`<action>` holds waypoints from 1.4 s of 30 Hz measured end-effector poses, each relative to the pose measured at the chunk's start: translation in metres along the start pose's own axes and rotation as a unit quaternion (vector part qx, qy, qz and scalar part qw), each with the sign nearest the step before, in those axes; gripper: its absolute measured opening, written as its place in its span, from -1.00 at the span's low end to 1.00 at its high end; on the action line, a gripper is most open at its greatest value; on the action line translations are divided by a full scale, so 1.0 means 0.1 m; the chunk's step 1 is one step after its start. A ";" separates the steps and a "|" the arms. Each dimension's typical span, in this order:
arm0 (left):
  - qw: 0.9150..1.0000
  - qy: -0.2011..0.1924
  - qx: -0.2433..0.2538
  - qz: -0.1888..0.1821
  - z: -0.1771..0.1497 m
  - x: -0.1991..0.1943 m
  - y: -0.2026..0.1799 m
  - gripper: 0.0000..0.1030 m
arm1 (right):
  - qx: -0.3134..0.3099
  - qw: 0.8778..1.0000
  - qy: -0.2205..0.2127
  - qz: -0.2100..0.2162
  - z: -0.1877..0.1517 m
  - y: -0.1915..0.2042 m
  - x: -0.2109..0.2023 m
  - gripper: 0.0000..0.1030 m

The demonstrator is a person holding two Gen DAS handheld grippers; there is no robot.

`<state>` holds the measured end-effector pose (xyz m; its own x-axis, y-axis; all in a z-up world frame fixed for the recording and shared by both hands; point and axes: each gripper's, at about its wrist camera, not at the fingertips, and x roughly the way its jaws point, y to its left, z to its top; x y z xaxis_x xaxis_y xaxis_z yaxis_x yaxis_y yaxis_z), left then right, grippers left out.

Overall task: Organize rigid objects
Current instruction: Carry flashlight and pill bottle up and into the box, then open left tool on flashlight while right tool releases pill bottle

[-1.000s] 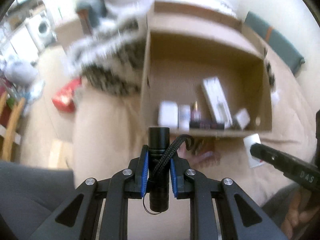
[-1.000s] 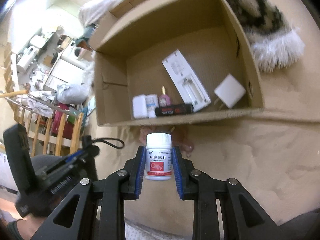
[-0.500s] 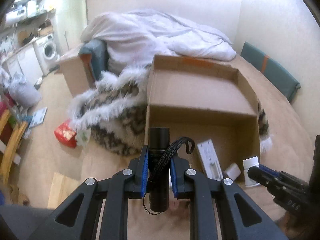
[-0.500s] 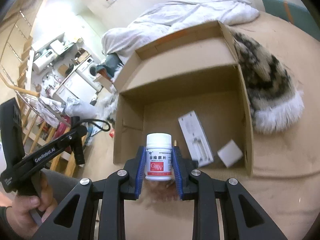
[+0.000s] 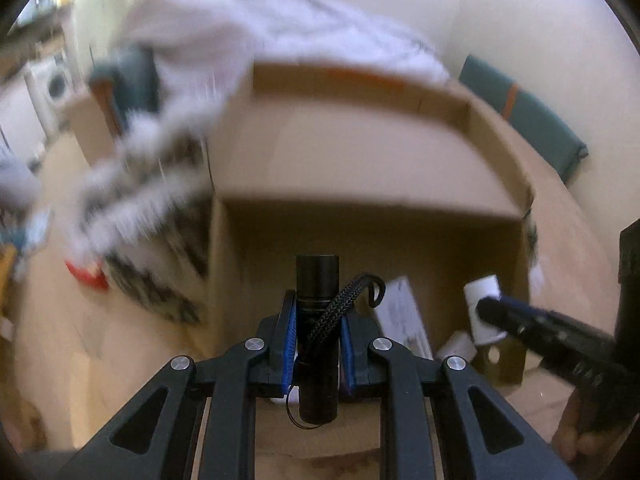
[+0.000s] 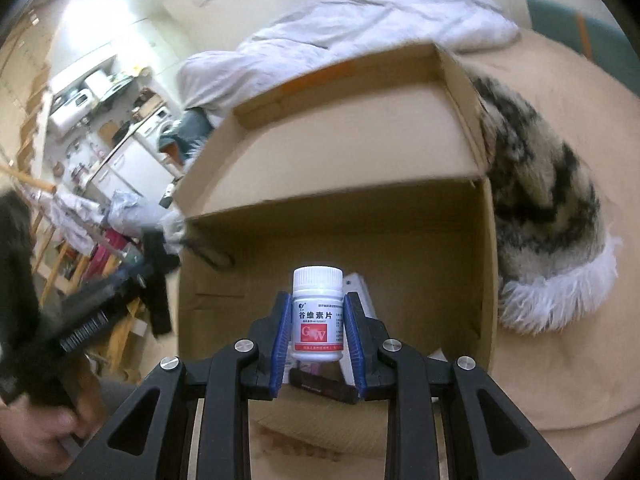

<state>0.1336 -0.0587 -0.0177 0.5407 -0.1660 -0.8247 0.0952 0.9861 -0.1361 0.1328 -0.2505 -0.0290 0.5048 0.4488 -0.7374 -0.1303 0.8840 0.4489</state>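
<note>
My left gripper (image 5: 318, 340) is shut on a black flashlight (image 5: 317, 292) with a braided wrist cord, held upright at the near edge of an open cardboard box (image 5: 360, 168). My right gripper (image 6: 318, 340) is shut on a white pill bottle (image 6: 318, 312) with a red label, held upright above the same box (image 6: 340, 152). In the left wrist view the right gripper and its bottle (image 5: 484, 304) show at the right, over the box. A white flat package (image 5: 402, 316) and a small white block (image 5: 456, 346) lie inside the box.
The box stands on a tan bed surface (image 6: 560, 360). A black-and-white furry blanket (image 6: 540, 216) lies against the box's right side, a white duvet (image 6: 360, 36) behind it. A dark bar-shaped item (image 6: 324, 386) lies in the box under the bottle. The left gripper (image 6: 100, 312) appears at left.
Both grippers have come closer to the box and now hang over its near edge, each still holding its object. The left wrist view is blurred by motion.
</note>
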 end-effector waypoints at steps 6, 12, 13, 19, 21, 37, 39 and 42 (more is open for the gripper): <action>0.999 0.048 0.000 0.001 -0.14 0.29 0.03 -0.67 | 0.022 0.999 0.035 -0.013 -0.08 -0.07 0.22 -0.45; 0.996 0.082 -0.006 0.025 -0.21 0.45 0.00 -0.67 | 0.017 0.998 0.059 -0.033 -0.11 -0.06 0.39 -0.45; 0.996 0.086 -0.005 0.027 -0.23 0.48 0.00 -0.66 | 0.015 0.997 0.063 -0.037 -0.11 -0.06 0.42 -0.45; 0.994 0.096 0.010 0.042 -0.28 0.60 -0.05 -0.66 | 0.002 0.995 0.073 -0.066 -0.11 -0.07 0.50 -0.45; 0.994 0.101 0.005 0.043 -0.29 0.62 -0.03 -0.66 | 0.004 0.995 0.076 -0.071 -0.10 -0.07 0.52 -0.45; 0.995 0.058 0.033 0.068 -0.32 0.44 -0.18 0.14 | 0.015 0.998 0.041 -0.035 -0.07 -0.02 0.37 0.32; 0.996 0.055 0.034 0.067 -0.28 0.41 -0.16 0.15 | 0.012 0.999 0.041 -0.032 -0.06 0.00 0.35 0.46; 0.996 0.051 0.033 0.063 -0.29 0.34 -0.12 0.16 | 0.010 0.998 0.040 -0.038 -0.06 0.02 0.34 0.78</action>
<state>0.1268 -0.0758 -0.0598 0.4639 -0.0358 -0.8852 0.0880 0.9961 0.0058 0.1448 -0.2325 -0.0563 0.4421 0.3907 -0.8074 -0.0774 0.9134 0.3996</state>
